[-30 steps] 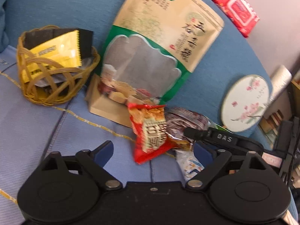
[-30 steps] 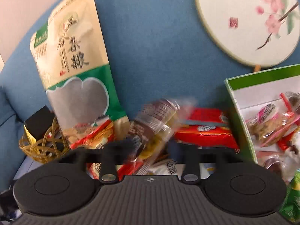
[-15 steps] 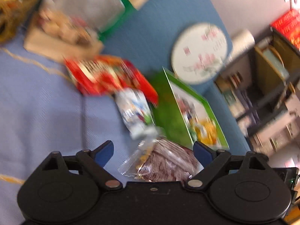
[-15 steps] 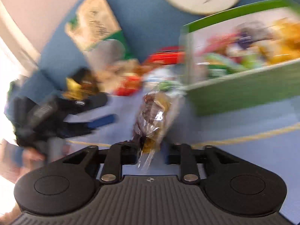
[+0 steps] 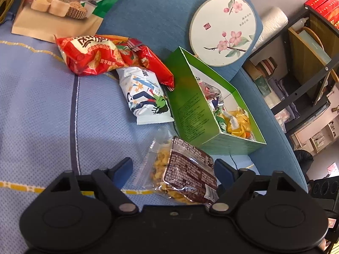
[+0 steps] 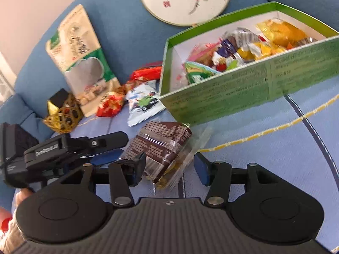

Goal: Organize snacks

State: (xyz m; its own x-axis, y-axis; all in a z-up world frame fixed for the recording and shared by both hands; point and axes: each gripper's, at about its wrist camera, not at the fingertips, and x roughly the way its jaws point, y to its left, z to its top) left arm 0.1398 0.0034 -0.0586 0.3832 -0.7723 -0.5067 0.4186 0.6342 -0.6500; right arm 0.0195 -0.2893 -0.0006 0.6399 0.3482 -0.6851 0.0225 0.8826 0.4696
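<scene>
The green box (image 6: 233, 97) sits open and part filled, and the brown packet (image 5: 186, 173) lies on the cushion just before its near wall. Both the left gripper (image 5: 172, 169) and right gripper (image 6: 169, 165) straddle it with jaws apart, so one should clamp its firm middle, not the loose clear edge, then lift it over the wall.

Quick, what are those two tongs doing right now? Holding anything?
Left tongs: open, the brown snack packet lying between the fingers, not pinched.
Right tongs: open, the same packet between its fingers, not gripped.
</scene>
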